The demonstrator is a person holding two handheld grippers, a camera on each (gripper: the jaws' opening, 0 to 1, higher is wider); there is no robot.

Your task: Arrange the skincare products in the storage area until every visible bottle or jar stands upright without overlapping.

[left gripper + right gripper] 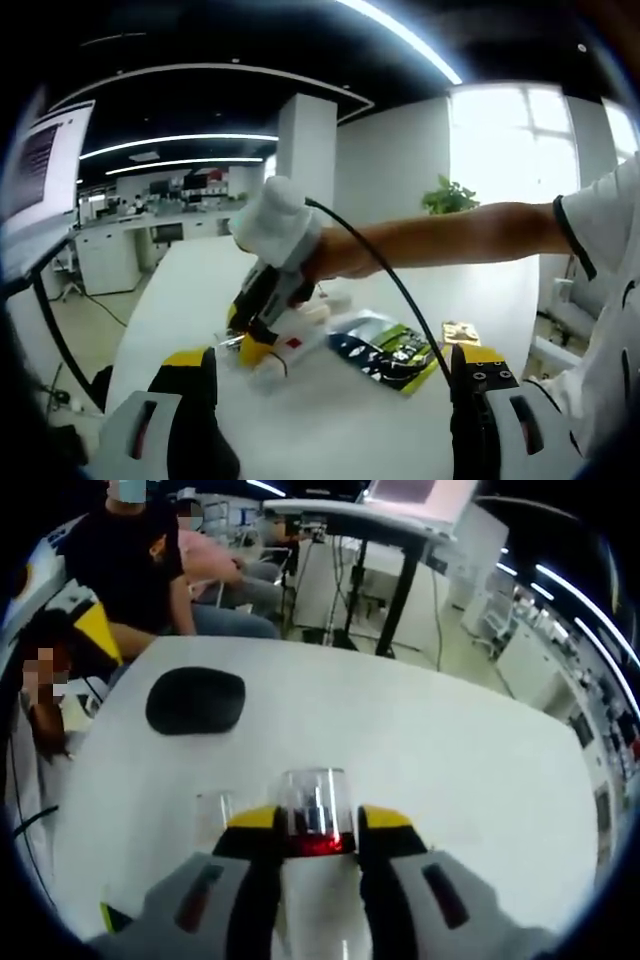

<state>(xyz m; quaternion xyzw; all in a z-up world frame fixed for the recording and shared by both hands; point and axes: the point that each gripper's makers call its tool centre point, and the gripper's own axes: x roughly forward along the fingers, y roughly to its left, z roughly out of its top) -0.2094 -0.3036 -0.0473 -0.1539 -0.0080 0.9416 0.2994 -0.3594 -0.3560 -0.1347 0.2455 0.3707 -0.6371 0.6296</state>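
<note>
Left gripper [335,385]: its two yellow-tipped jaws rose from the bottom of the left gripper view, standing wide apart with nothing between them.
Right gripper [308,830]: in the right gripper view its jaws were clamped on a bottle [314,808] at lower centre; in the left gripper view the same tool [262,318] reached in at centre left, held by a gloved hand [280,225].
Bottle: it had a clear cap and a red band at jaw level; its long axis ran away from the camera along the jaws, cap end farthest. Its lower body was hidden between the jaws.
Hard to make out: in the left gripper view, pale items [290,350] lay under the right gripper's tip, too blurred to tell what they were or how they lay.
Packet [385,350]: a dark printed pouch lay flat on the white table [330,420], right of centre, partly crossed by a black cable [400,295].
Small box [460,332]: lay beyond the packet, partly cut off by the left gripper's right jaw.
Dark pad [196,700]: a black rounded shape sat at upper left of the table in the right gripper view.
People [150,560]: seated at the table's far edge, upper left, cut off by the frame.
</note>
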